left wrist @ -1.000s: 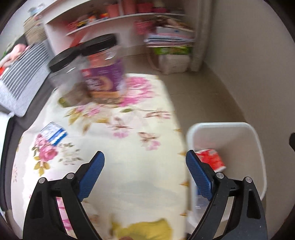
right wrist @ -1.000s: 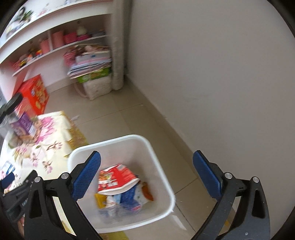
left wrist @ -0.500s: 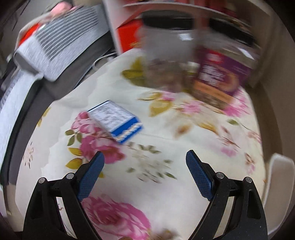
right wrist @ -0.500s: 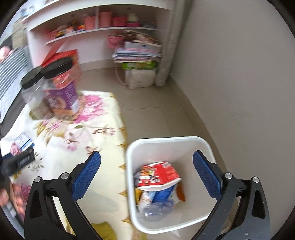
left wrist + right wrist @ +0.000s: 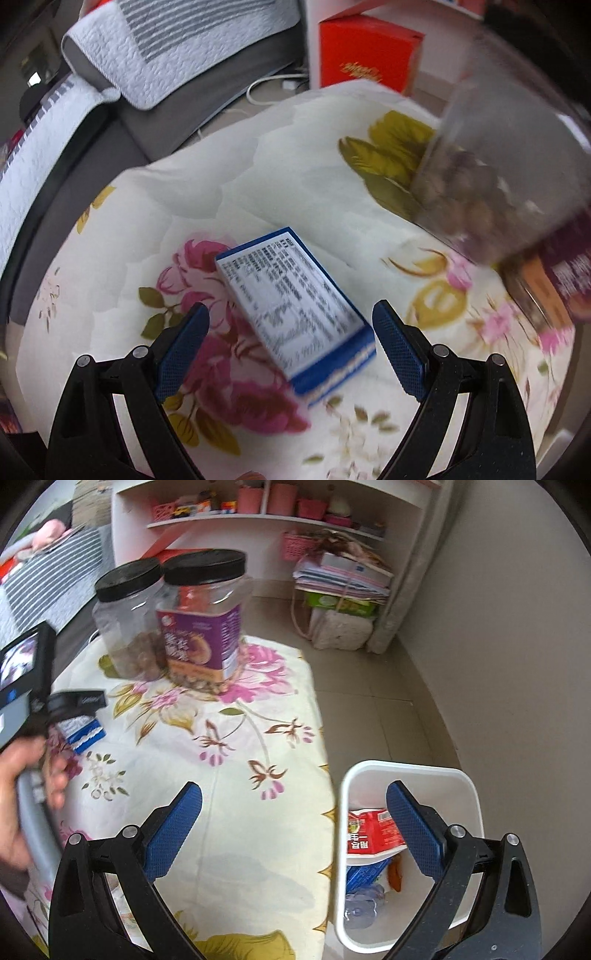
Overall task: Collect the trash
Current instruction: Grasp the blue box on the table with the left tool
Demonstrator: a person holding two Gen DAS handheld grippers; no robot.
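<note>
A small blue and white carton (image 5: pixel 295 306) lies flat on the floral tablecloth (image 5: pixel 258 177), text side up. My left gripper (image 5: pixel 291 314) is open, with its blue pads to either side of the carton's near end and close above it. In the right wrist view the same carton (image 5: pixel 86 733) shows beside a hand (image 5: pixel 22 794) holding the left gripper's handle. My right gripper (image 5: pixel 293 794) is open and holds nothing, over the table's right edge. The white bin (image 5: pixel 410 771) stands on the floor beside the table, with a red wrapper (image 5: pixel 369 832) and other trash inside.
Two black-lidded jars stand at the table's far side: a clear one (image 5: pixel 129 616) and one with a purple label (image 5: pixel 203 627). A red box (image 5: pixel 365 55) and a striped quilt (image 5: pixel 166 48) lie beyond the table. Shelves (image 5: pixel 266 513) and stacked papers (image 5: pixel 343 576) stand by the wall.
My left gripper has swung left from the bin side and come down over the blue carton. My right gripper has turned left from the bin toward the table.
</note>
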